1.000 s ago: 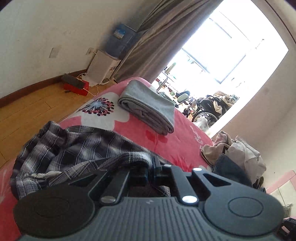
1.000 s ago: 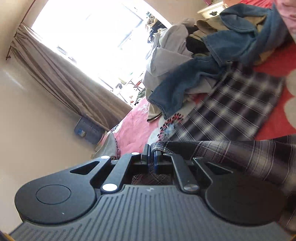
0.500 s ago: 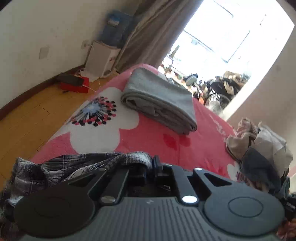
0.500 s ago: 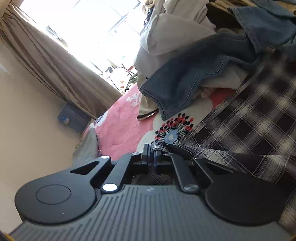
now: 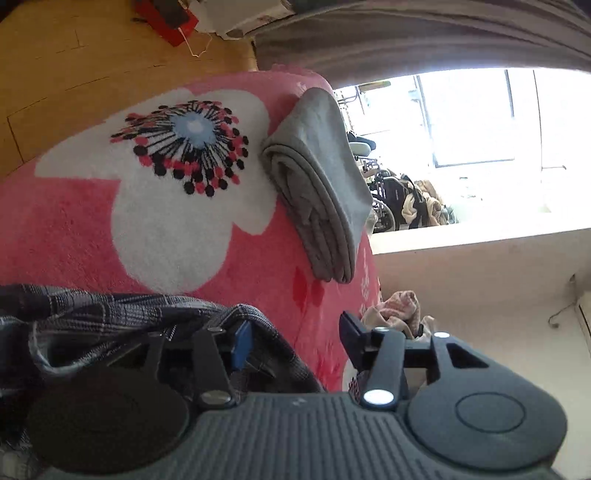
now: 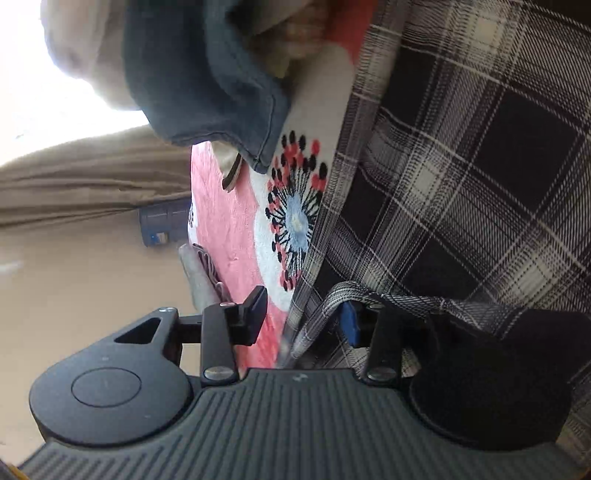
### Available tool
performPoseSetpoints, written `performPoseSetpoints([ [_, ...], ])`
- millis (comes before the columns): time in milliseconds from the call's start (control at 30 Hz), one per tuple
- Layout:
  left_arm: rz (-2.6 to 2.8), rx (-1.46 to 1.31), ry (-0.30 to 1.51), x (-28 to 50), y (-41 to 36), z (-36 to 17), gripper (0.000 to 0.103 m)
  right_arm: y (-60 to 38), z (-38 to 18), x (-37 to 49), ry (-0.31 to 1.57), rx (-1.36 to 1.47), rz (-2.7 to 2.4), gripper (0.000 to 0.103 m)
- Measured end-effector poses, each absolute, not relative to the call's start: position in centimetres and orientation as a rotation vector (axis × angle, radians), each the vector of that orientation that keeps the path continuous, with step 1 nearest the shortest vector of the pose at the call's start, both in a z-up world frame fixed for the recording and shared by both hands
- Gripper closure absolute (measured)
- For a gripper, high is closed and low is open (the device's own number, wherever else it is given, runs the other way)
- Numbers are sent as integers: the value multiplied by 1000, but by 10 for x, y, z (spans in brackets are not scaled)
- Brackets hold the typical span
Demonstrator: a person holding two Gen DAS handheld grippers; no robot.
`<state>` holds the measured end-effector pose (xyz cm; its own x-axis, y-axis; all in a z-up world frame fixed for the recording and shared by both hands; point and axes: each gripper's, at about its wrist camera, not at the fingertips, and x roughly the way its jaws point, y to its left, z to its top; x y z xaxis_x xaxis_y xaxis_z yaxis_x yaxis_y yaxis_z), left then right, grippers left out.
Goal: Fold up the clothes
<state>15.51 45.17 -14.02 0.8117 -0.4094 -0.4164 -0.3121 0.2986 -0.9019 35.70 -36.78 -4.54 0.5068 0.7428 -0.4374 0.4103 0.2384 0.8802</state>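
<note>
Where denim pile crowds: plaid shirt

Home bedroom: bed under pink flower blanket, folded grey cloth, clothes heap, wooden floor, curtain at bright window.

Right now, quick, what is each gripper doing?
Left gripper: jaws open, just been opening; plaid shirt draped over one finger.
Right gripper: jaws open, just been opening; plaid shirt over one finger.
</note>
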Motion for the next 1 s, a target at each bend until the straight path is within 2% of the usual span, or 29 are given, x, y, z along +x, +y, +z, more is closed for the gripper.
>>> performPoseSetpoints([
  [133, -90, -1244, 626, 156, 472, -118, 47, -365, -42, 358, 1137, 1383, 312, 58],
  [333, 88, -984, 638, 135, 486, -73, 46, -354, -27, 362, 1155, 1299, 287, 54],
  [533, 143, -466, 737, 79, 405, -49, 44, -323, 42, 341, 1063, 835, 314, 53],
  [600, 133, -263, 749, 64, 373, -47, 42, -309, 70, 323, 1001, 644, 332, 53],
  [667, 115, -89, 753, 55, 347, -48, 36, -296, 91, 307, 946, 504, 359, 53],
  [767, 84, 105, 777, 53, 325, -55, 36, -281, 116, 285, 875, 344, 409, 53],
  [933, 87, 345, 815, 61, 308, -82, 36, -249, 114, 265, 890, 307, 547, 53],
  [1000, 87, 407, 825, 64, 305, -92, 42, -233, 106, 256, 909, 307, 582, 52],
])
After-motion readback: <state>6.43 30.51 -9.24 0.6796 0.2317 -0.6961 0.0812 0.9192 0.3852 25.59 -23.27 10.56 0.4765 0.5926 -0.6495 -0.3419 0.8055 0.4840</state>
